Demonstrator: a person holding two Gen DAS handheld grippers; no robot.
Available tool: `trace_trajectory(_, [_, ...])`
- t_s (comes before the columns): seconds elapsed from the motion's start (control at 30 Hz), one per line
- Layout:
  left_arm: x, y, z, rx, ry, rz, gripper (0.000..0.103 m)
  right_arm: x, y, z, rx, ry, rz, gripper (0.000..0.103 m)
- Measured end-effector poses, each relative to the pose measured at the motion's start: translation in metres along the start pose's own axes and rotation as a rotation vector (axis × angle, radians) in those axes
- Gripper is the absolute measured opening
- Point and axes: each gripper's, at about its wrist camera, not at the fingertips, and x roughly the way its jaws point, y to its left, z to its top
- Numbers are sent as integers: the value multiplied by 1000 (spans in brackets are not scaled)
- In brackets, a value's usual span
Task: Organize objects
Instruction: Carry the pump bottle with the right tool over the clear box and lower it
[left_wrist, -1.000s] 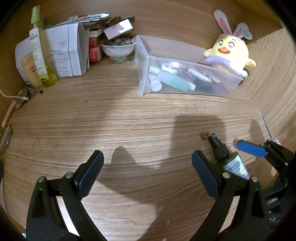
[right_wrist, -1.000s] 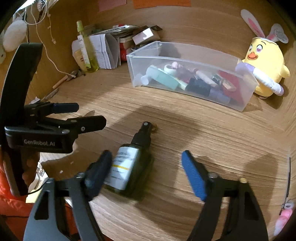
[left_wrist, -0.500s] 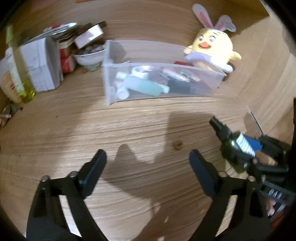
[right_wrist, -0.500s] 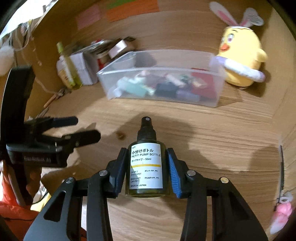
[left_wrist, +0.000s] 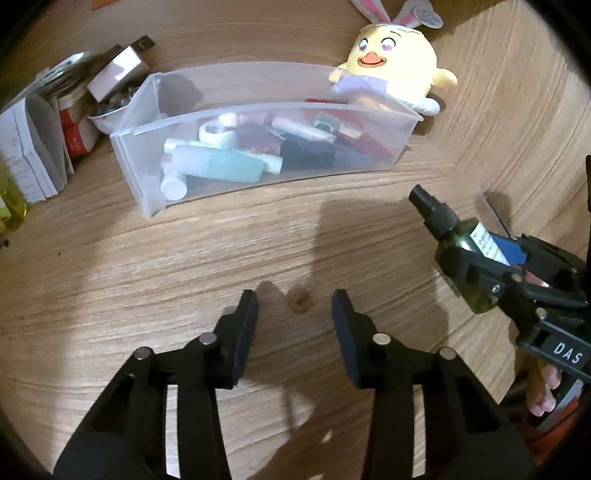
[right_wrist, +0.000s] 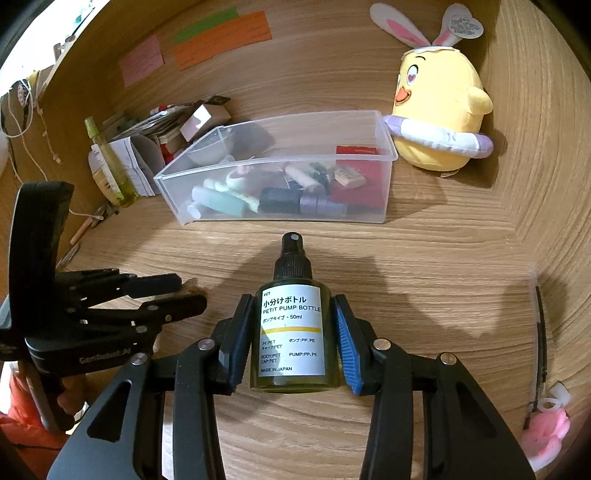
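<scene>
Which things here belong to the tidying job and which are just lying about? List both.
Job:
- green pump bottle, clamped in the right gripper
- clear bin of toiletries
- left gripper, jaws closing with nothing between them, over a small brown crumb

Lying about:
- yellow chick plush
- sticky notes
- paper pile
- yellow-green bottle

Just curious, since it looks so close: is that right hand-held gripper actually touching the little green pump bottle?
Touching. The right wrist view shows the right hand-held gripper with both pads pressed against the sides of the pump bottle, holding it off the desk.
</scene>
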Motion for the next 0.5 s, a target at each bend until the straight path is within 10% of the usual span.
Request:
trace_trajectory(0.17, [3,-5,0,24,2,2,13,3,-1,1,2,3,1,39])
trace_trajectory(0.5, [-6,-4,2,23,-46,22,12,7,4,4,-6,4,5,39])
